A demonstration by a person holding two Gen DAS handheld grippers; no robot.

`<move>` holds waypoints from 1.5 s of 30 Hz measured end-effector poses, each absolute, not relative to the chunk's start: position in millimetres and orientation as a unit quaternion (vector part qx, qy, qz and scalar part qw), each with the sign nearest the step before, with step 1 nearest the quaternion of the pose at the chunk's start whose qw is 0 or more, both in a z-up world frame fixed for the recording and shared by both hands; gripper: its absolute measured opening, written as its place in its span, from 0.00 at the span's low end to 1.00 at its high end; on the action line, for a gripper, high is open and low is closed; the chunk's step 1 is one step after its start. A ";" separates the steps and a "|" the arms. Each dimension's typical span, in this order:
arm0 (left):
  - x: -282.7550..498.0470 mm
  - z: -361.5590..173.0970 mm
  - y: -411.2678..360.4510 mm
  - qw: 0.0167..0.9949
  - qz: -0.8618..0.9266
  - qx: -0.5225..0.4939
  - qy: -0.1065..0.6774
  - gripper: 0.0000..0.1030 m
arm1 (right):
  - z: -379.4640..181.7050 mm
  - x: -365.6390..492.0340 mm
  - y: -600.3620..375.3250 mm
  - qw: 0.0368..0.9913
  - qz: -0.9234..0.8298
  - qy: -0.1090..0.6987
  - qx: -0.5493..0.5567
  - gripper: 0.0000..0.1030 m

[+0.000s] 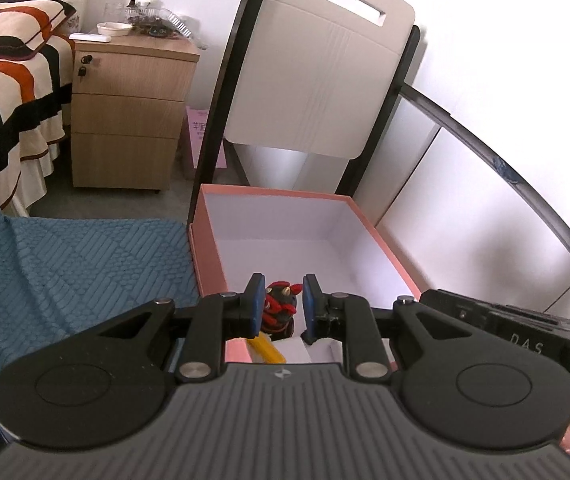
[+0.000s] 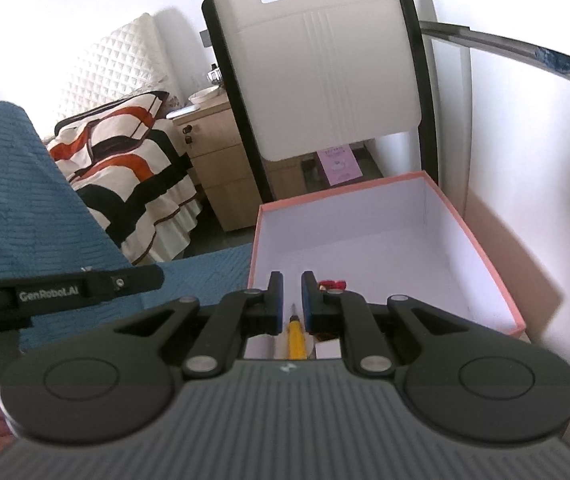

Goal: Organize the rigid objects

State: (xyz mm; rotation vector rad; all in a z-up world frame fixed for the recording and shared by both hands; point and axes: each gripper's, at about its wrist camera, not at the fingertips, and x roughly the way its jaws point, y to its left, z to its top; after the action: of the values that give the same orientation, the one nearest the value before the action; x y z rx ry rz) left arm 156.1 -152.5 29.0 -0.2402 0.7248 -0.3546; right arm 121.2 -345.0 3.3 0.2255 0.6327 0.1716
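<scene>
Where left tool (image 1: 283, 304) gapes, figurine (image 1: 281, 312) between.

The box (image 1: 205, 248) past the tool looks like smooth matt card. The blue cloth (image 1: 85, 272) beside it is bumpy. The drawers (image 1: 129, 120) look wooden.

- Under my fingers, the bed (image 1: 85, 264) wears a blue textured cover that fills the left and near part of both views.
- A pink box (image 1: 205, 256) with a white inside sits on the bed's right side, its left wall against the blue cover; it is open at the top.
- Far left on the floor (image 1: 97, 200), a wooden cabinet (image 1: 125, 120) stands beside another bed (image 1: 13, 92) under a striped quilt.
</scene>
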 end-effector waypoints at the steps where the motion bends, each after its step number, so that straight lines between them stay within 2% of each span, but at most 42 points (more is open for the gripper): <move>1: 153.7 27.8 -151.3 0.912 -0.173 -0.117 0.352 0.26 | 1.4 119.6 -344.3 0.939 0.084 0.313 0.112 0.12; 3: 149.5 25.0 -150.0 0.912 -0.174 -0.114 0.352 0.35 | -1.4 113.6 -342.4 0.939 0.082 0.316 0.111 0.12; 8: 141.8 16.2 -146.2 0.912 -0.167 -0.111 0.358 0.36 | -8.1 99.6 -342.2 0.937 0.071 0.323 0.111 0.12; 11: 138.6 10.7 -147.2 0.910 -0.167 -0.108 0.362 0.44 | -10.8 89.8 -340.5 0.941 0.057 0.319 0.094 0.12; 14: 136.0 7.2 -146.7 0.911 -0.159 -0.107 0.366 0.46 | -15.9 82.8 -341.7 0.940 0.056 0.323 0.096 0.13; 19: 130.7 4.5 -150.1 0.913 -0.156 -0.099 0.364 0.65 | -21.2 80.0 -345.8 0.940 0.040 0.326 0.095 0.15; 20: 130.9 4.5 -151.1 0.913 -0.155 -0.099 0.365 0.73 | -21.8 80.3 -347.1 0.939 0.038 0.327 0.098 0.17; 21: 130.0 3.7 -151.2 0.913 -0.154 -0.099 0.365 0.81 | -22.7 81.0 -348.6 0.938 0.035 0.329 0.099 0.30; 22: 129.3 3.4 -150.9 0.914 -0.152 -0.100 0.364 0.84 | -24.3 81.8 -349.7 0.938 0.032 0.331 0.099 0.54; 23: 128.5 3.0 -150.7 0.914 -0.151 -0.100 0.362 0.86 | -25.2 82.1 -350.6 0.938 0.026 0.331 0.098 0.66; 24: 128.3 2.6 -150.5 0.915 -0.151 -0.100 0.362 0.87 | -25.5 82.0 -352.4 0.939 0.017 0.329 0.096 0.83; 25: 128.6 1.9 -150.3 0.914 -0.147 -0.099 0.364 0.88 | -25.8 81.8 -354.6 0.940 0.008 0.326 0.098 0.87; 35: 131.5 -2.3 -149.6 0.911 -0.142 -0.099 0.373 0.99 | -32.8 84.0 -359.2 0.936 0.007 0.340 0.092 0.86; 45: 133.4 -2.4 -151.7 0.910 -0.134 -0.094 0.380 1.00 | -32.5 85.9 -355.0 0.936 0.013 0.344 0.080 0.86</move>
State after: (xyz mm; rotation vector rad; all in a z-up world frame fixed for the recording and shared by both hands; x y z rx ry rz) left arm 133.4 -151.7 -2.4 -0.1934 0.7843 -0.2765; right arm 85.9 -355.0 -32.5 0.1631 0.7024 0.0274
